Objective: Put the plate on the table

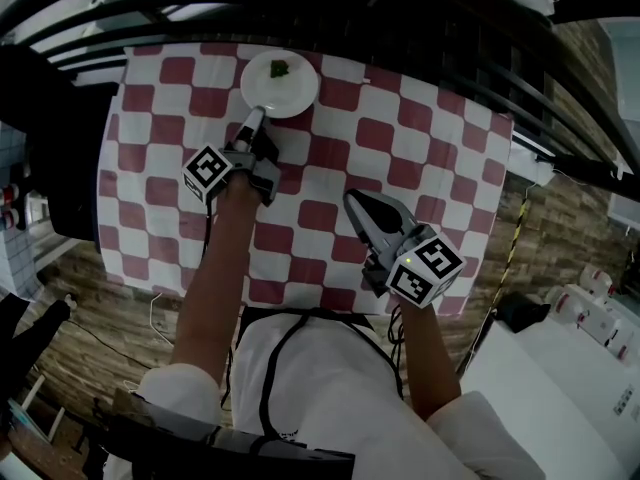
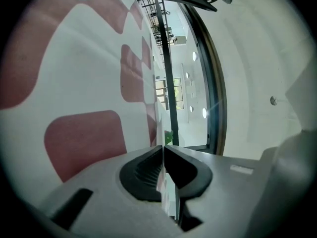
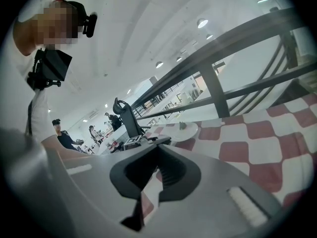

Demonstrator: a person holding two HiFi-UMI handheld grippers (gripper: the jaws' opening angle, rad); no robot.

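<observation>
A white plate (image 1: 280, 83) with a small green garnish (image 1: 279, 68) lies at the far edge of the table, which is covered by a red-and-white checked cloth (image 1: 400, 158). My left gripper (image 1: 255, 118) is shut on the plate's near rim. In the left gripper view the jaws (image 2: 162, 148) pinch the thin rim edge-on, with the garnish (image 2: 169, 137) just beyond. My right gripper (image 1: 352, 200) hovers over the cloth near the table's front right, shut and holding nothing. From the right gripper view (image 3: 157, 150) the plate (image 3: 184, 131) is seen ahead.
A black railing (image 1: 350, 8) runs just behind the table's far edge. White machines (image 1: 590, 308) stand on the right beside the wooden floor (image 1: 110, 308). Bare checked cloth lies between the two grippers.
</observation>
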